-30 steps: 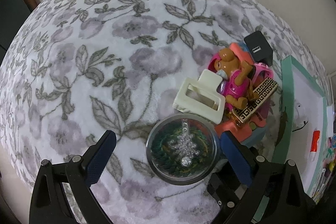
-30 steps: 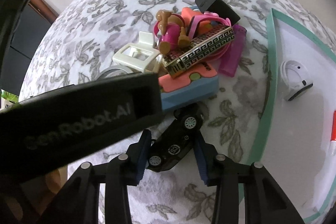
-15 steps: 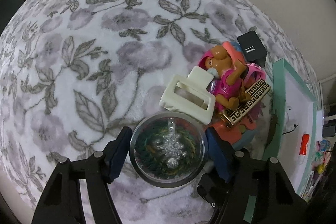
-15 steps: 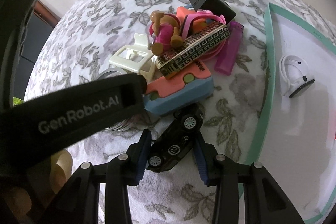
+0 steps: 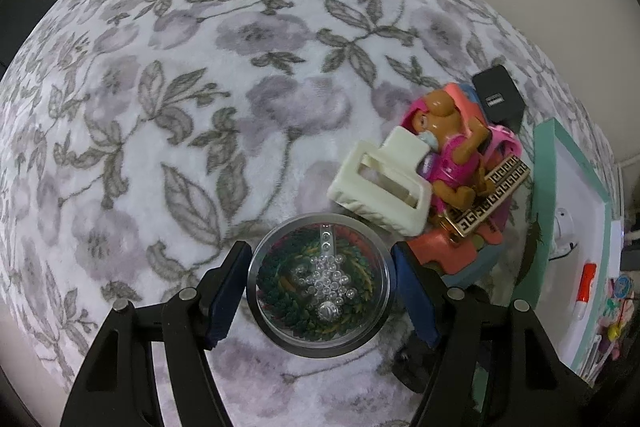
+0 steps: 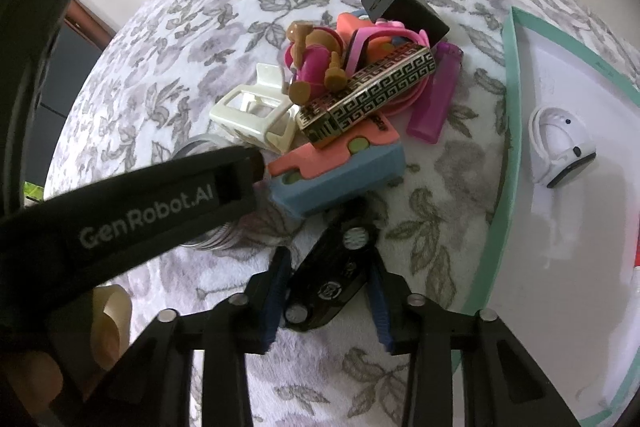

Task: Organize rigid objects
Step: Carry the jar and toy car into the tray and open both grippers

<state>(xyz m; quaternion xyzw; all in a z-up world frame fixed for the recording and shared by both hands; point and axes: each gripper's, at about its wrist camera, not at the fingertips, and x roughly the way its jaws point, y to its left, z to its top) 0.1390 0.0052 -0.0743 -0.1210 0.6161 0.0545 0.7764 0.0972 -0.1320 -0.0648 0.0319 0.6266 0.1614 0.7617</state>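
1. Two claws pointing steeply down at a floral blanket (image 5: pixel 192 115).
2. Left claw (image 5: pixel 320 287): pads pressed on both sides of a round clear-lidded tin (image 5: pixel 319 286), beside a cream hair clip (image 5: pixel 380 187).
3. Right claw (image 6: pixel 328 297): closing around a black toy car (image 6: pixel 332 279), pads at its sides, contact unclear.
4. Behind: piled toys, with a pink-dressed figure (image 6: pixel 316 63) and a patterned gold box (image 6: pixel 368 95).
5. Right: teal-rimmed tray (image 6: pixel 508 131).

Black tongs (image 5: pixel 318 291) with blue pads (image 5: pixel 226 293), silver screws, white "GenRobot.AI" lettering on one arm.
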